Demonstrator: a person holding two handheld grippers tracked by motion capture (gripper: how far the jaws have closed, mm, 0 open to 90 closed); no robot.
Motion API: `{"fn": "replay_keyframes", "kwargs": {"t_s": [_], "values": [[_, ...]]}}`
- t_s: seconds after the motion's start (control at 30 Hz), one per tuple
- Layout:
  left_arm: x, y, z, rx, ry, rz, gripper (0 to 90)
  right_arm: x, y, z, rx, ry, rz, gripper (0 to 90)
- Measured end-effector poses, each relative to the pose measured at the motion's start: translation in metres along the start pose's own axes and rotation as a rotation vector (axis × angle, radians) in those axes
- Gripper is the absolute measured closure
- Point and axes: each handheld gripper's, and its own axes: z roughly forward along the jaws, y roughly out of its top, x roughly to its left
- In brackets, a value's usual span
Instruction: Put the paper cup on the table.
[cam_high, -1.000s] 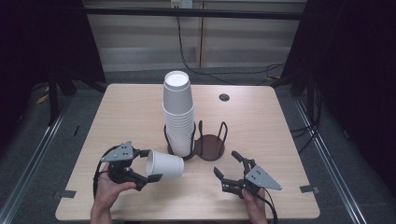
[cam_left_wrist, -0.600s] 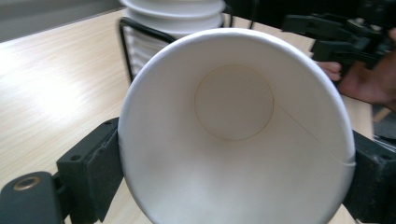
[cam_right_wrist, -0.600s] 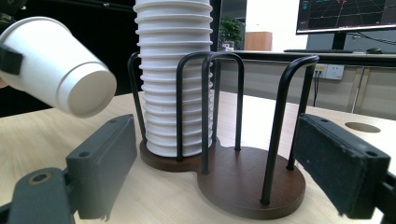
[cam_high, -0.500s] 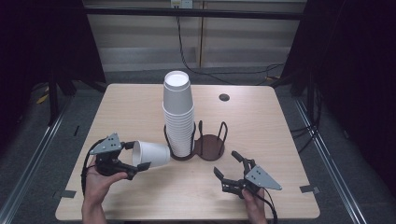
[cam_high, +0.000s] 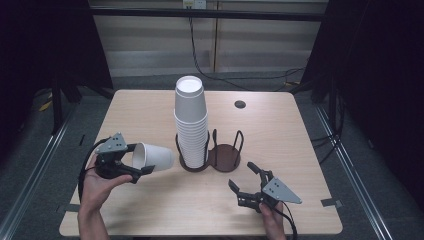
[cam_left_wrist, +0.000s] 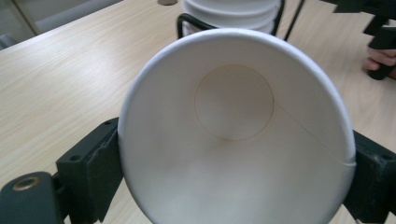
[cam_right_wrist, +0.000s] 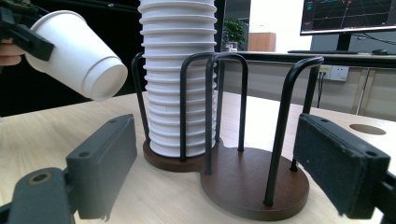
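Observation:
A white paper cup (cam_high: 156, 157) lies on its side in the air, and my left gripper (cam_high: 136, 161) is shut on its rim end. The cup's bottom points right, toward a tall stack of white cups (cam_high: 191, 125). In the left gripper view the cup's open mouth (cam_left_wrist: 233, 140) faces the camera between the two black fingers (cam_left_wrist: 93, 163). The stack stands in the left ring of a dark two-ring wire holder (cam_high: 226, 156); the right ring holds nothing. My right gripper (cam_high: 243, 176) rests open on the table, aimed at the holder (cam_right_wrist: 252, 186), with nothing between its jaws.
A small dark round hole (cam_high: 240, 104) sits in the wooden table (cam_high: 300, 140) at the back right. Bare wood lies in front of the holder, between the two hands. Dark floor and rails run along both sides of the table.
My left gripper has carried the cup to the left and a little upward, away from the stack. The right gripper has not moved.

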Motion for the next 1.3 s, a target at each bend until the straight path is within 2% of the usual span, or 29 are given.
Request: {"fn": "replay_keyframes", "kwargs": {"t_s": [0.03,0.13,0.2,0.27,0.37,0.4,0.43,0.5,0.63,0.73,0.8,0.87,0.93,1.0,1.17,1.2,1.27,1.3], "values": [[0.001,0.001,0.001,0.006,0.0,-0.014,9.6,0.0,0.0,0.0,-0.001,0.0,-0.001,12.9],[0.005,0.006,0.003,0.052,0.017,-0.014,9.6,0.0,0.0,0.0,0.0,0.0,0.001,12.9],[0.009,0.009,0.005,0.065,0.009,-0.015,9.6,0.0,0.0,0.0,0.0,-0.001,-0.001,12.9],[0.013,0.012,0.006,0.083,0.018,-0.016,9.6,0.0,0.0,0.0,0.001,-0.001,0.0,12.9],[0.015,0.017,0.007,0.123,0.06,-0.029,9.6,0.0,0.0,0.0,0.001,-0.001,-0.001,12.9],[0.015,0.019,0.007,0.114,0.077,-0.025,9.6,0.0,0.0,0.0,0.0,0.001,-0.001,12.9],[0.017,0.021,0.007,0.103,0.068,-0.031,9.7,0.0,0.0,0.0,0.0,0.002,0.0,12.9],[0.019,0.024,0.009,0.118,0.058,-0.028,9.7,0.0,0.0,0.0,-0.003,0.002,-0.001,12.9],[0.025,0.031,0.016,0.212,0.084,-0.016,9.6,0.0,0.0,0.0,-0.002,0.003,-0.001,12.9],[0.031,0.035,0.023,0.263,0.05,-0.014,9.6,0.0,0.0,0.0,-0.002,0.004,0.0,12.8],[0.036,0.038,0.028,0.313,0.058,-0.009,9.5,0.0,0.0,0.0,0.0,0.003,0.001,12.8],[0.041,0.04,0.031,0.344,0.055,-0.027,9.3,0.0,0.0,0.0,0.0,0.002,0.0,12.8],[0.044,0.043,0.033,0.391,0.048,-0.004,9.2,0.0,0.0,0.0,0.0,0.002,0.0,12.9],[0.045,0.045,0.036,0.413,0.045,-0.017,9.1,0.0,0.0,0.0,0.001,0.002,-0.001,12.8],[0.05,0.046,0.044,0.476,0.061,-0.004,8.9,0.0,0.0,0.0,0.0,0.002,0.0,12.8],[0.051,0.045,0.047,0.491,0.046,-0.003,8.7,0.0,0.0,0.0,0.0,0.002,0.0,12.9],[0.052,0.045,0.05,0.532,0.05,0.0,8.5,0.0,0.0,0.0,0.0,0.002,0.0,12.9],[0.052,0.044,0.052,0.535,0.056,-0.008,8.5,0.0,0.0,0.0,0.0,0.002,0.0,12.9]]}}
